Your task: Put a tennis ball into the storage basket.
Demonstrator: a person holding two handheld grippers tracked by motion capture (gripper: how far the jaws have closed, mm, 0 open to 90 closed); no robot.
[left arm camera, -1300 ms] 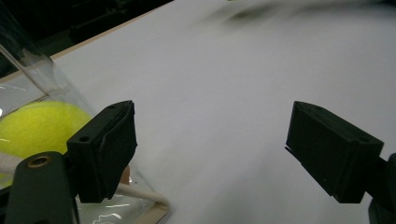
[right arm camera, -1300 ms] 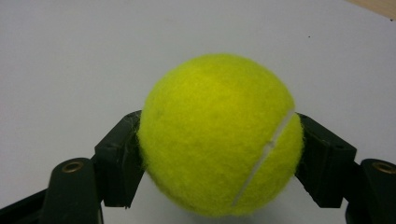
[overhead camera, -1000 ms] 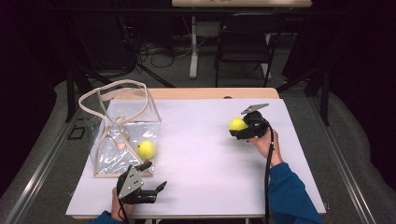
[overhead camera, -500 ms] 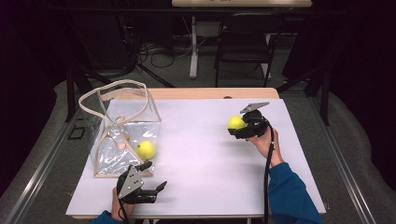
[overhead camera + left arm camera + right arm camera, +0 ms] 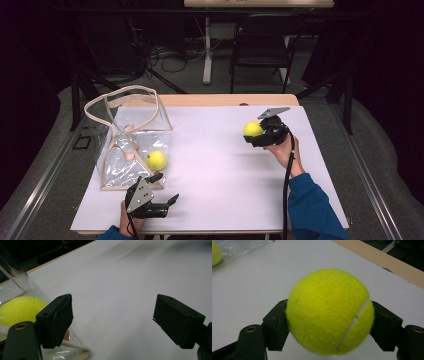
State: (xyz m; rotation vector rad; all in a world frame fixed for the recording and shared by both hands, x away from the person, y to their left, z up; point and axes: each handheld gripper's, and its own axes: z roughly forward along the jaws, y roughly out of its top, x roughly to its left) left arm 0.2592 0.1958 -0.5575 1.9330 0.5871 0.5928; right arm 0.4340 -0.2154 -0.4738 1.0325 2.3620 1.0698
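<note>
High view: your right gripper (image 5: 256, 134) pinches a tennis ball (image 5: 252, 129) above the table's (image 5: 225, 170) right side.
Left gripper (image 5: 167, 200) jaws spread, nothing between; no readable print on the ball or clear bag (image 5: 131, 145).

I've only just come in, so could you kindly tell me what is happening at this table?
A person is working with two handheld grippers at a white table. The right gripper has its jaws shut on a yellow tennis ball, held over the table's far right. The left gripper rests open near the front edge, beside a clear bag with a second tennis ball inside.
</note>
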